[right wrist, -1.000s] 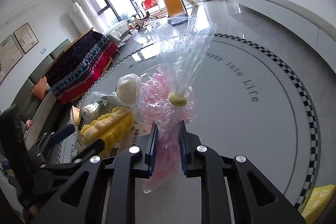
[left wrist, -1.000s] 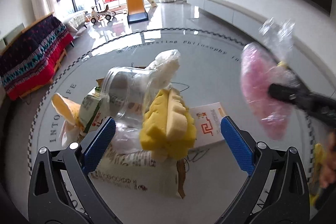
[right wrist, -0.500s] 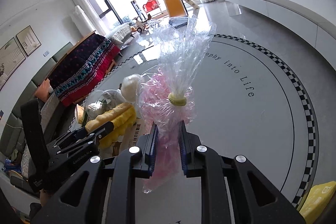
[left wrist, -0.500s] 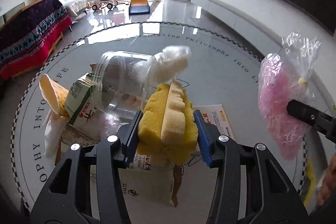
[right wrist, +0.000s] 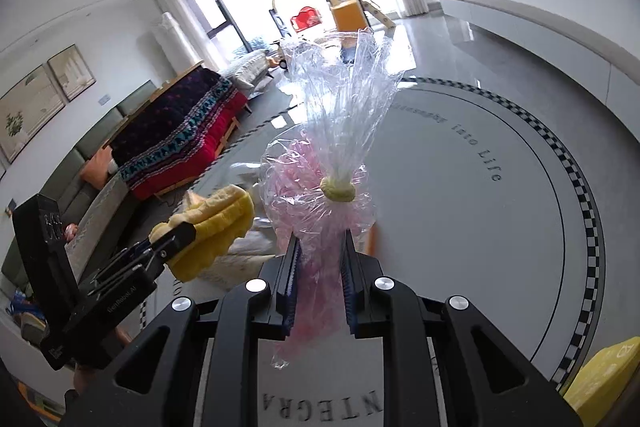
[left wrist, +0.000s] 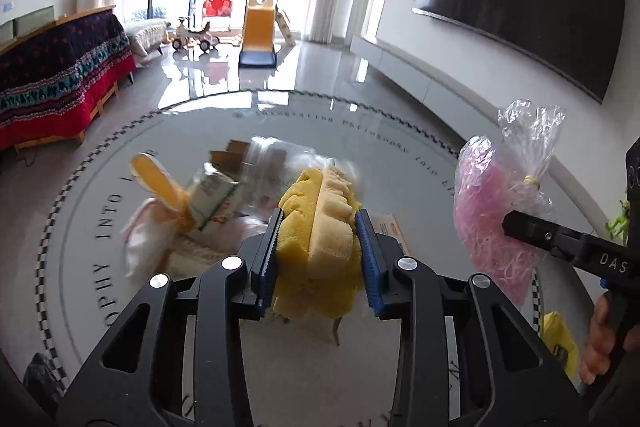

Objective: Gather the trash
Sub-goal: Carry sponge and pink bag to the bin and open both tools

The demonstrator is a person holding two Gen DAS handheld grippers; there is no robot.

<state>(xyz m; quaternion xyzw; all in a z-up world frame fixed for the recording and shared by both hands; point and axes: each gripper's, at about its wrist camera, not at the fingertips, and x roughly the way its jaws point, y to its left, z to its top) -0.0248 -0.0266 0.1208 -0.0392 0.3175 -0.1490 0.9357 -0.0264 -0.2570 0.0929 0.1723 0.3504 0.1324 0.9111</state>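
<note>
**Two items in hand, pile still on the floor**

Left gripper (left wrist: 318,259): clenched on the yellow sponge (left wrist: 320,227), jaws having just been closing, both blue pads pressed into the foam. Sponge seen clear of the pile in the right wrist view (right wrist: 216,227), carried off the floor.

Right gripper (right wrist: 318,279): clenched on the clear bag of pink shreds (right wrist: 320,195), gripped low on the body, below the yellow tie. Bag upright, twisted top fanned out above. Same bag visible in the left wrist view (left wrist: 496,211), held aloft, well apart from the sponge.

Remaining on the round printed floor mat (left wrist: 400,163), behind the sponge and blurred:
- a clear jar (left wrist: 276,163) lying on its side
- a green and white carton (left wrist: 214,195)
- a yellow and white wrapper (left wrist: 154,183)
- a white printed pouch (left wrist: 192,247) beneath them
- a card with orange print (left wrist: 390,227), partly hidden by the left gripper

Yellow object (right wrist: 604,375) at the lower right edge of the right wrist view; possibly the trash bag or bin, cannot be confirmed.

Assessment: collection partly under way. Two pieces picked up, neither yet deposited. At least five pieces still to be gathered. Both grippers occupied, so a drop-off likely required before any further pickup.
</note>
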